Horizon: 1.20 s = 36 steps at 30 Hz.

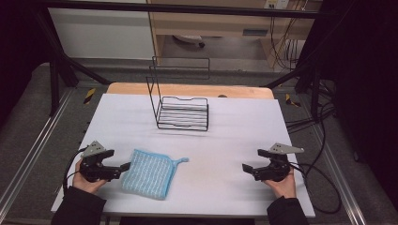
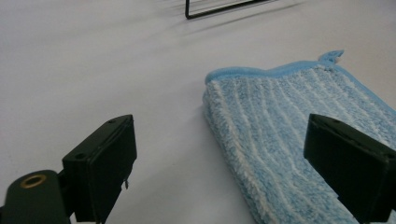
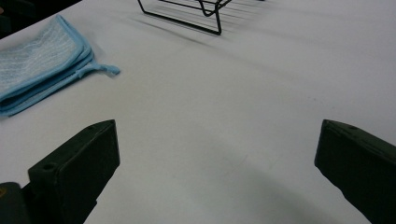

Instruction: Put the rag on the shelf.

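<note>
In the high view, the folded, light-blue striped terry cloth is lying flat near the front left of the white table covering. The left gripper is sitting just beside the cloth's left edge with its jaws spread and nothing between them. The right gripper is resting well apart on the right, jaws likewise spread and empty. A black wire rack with a tall back frame is standing farther back at centre. I judge that a one-sided pinch could lift only the top layer, so the cloth would unfold or drag across the smooth sheet.

In the left gripper view, the left gripper is looking along the cloth, with one jaw over the pile and the other over bare table. Closing there might catch a single fold, or nothing.

In the right gripper view, the right gripper is facing open table. The cloth and its small hanging loop are lying off to the left, and the loop could snag.

The white sheet is covering a wooden tabletop. Dark frame tubes, trailing cables and a dim workshop floor are surrounding it.
</note>
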Tool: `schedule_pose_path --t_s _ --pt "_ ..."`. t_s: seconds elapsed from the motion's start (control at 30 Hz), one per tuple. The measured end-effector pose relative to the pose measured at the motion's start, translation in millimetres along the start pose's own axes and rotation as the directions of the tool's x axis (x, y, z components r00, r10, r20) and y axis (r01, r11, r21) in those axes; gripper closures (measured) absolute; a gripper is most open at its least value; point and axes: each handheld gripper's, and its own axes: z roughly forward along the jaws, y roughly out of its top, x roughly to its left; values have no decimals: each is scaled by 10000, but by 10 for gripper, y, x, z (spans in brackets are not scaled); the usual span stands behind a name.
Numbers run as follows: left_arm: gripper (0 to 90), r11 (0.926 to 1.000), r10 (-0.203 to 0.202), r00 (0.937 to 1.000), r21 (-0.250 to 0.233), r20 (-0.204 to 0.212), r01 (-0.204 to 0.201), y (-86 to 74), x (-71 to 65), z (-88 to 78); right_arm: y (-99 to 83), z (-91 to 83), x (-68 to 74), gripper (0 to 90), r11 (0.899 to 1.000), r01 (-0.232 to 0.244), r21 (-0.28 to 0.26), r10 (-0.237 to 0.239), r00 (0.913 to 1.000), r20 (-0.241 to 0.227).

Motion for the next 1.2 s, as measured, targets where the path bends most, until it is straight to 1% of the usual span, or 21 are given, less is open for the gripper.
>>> schedule_pose_path --t_s 0.07,0.1,0.17,0.2,0.23,0.27,0.33,0.4,0.43,0.47,0.5,0.53,0.7,0.8,0.83,0.87,0.9,1.07,1.1,1.2 --pt "112 9999 67 10000 132 -28 -67 2 -27 7 2 -4 1 8 10000 -40 -25 40 10000 29" --pt "124 9996 40 10000 267 -43 -39 5 -43 10 2 -5 2 8 10000 -45 -4 45 10000 33" --pt "154 9996 -17 10000 277 -39 19 6 -47 14 1 -7 5 9 10000 -75 28 75 10000 65" --pt "154 9995 -107 9999 307 -61 109 8 -49 20 1 -7 5 9 10000 -75 28 75 10000 65" --pt "210 9988 -303 9994 380 -173 310 16 -40 44 2 0 3 10 10000 -42 46 42 9999 104" --pt "232 9988 -303 9994 380 -173 310 16 -40 44 2 5 2 10 10000 -25 67 24 9999 113" --pt "290 9971 -621 9978 432 -227 630 28 -30 78 3 16 8 11 9999 -31 139 29 9999 125" --pt "345 9954 -844 9961 425 -264 855 41 -23 125 0 27 11 12 9998 11 214 -13 9999 114" --pt "380 9943 -932 9952 485 -296 946 51 -23 155 -1 32 16 13 9997 -9 242 6 9999 124" --pt "380 9933 -988 9944 559 -362 1008 60 -26 186 -1 32 16 13 9997 -9 242 6 9999 124" --pt "427 9917 -1070 9933 668 -439 1097 67 -31 219 -4 40 17 13 9996 29 297 -33 9999 132" --pt "446 9902 -1114 9927 797 -456 1148 71 -32 252 -5 42 20 13 9995 11 321 -15 9999 138" --pt "537 9811 -1303 9912 1411 -233 1323 62 -49 383 -4 52 17 16 9994 15 351 -19 9999 108" --pt "562 9795 -1389 9901 1446 -185 1402 60 -50 402 -6 63 20 17 9991 10 429 -14 10000 82" --pt "565 9768 -1536 9881 1495 -78 1530 49 -47 429 -6 69 24 17 9990 -13 440 10 10000 82" --pt "570 9768 -1536 9881 1495 -78 1530 49 -47 429 -6 74 24 17 9990 43 447 -47 10000 80" --pt "580 9753 -1627 9867 1516 5 1608 43 -45 443 -5 77 27 17 9989 49 470 -53 10000 79" --pt "671 9679 -2011 9788 1616 381 1926 37 -37 474 -6 87 34 20 9987 82 499 -84 10000 38" --pt "671 9659 -2098 9768 1644 431 2002 38 -36 478 -6 87 34 20 9987 82 499 -84 10000 38" --pt "738 9629 -2199 9742 1716 518 2082 46 -40 491 -6 103 39 22 9984 118 553 -118 9999 -11"
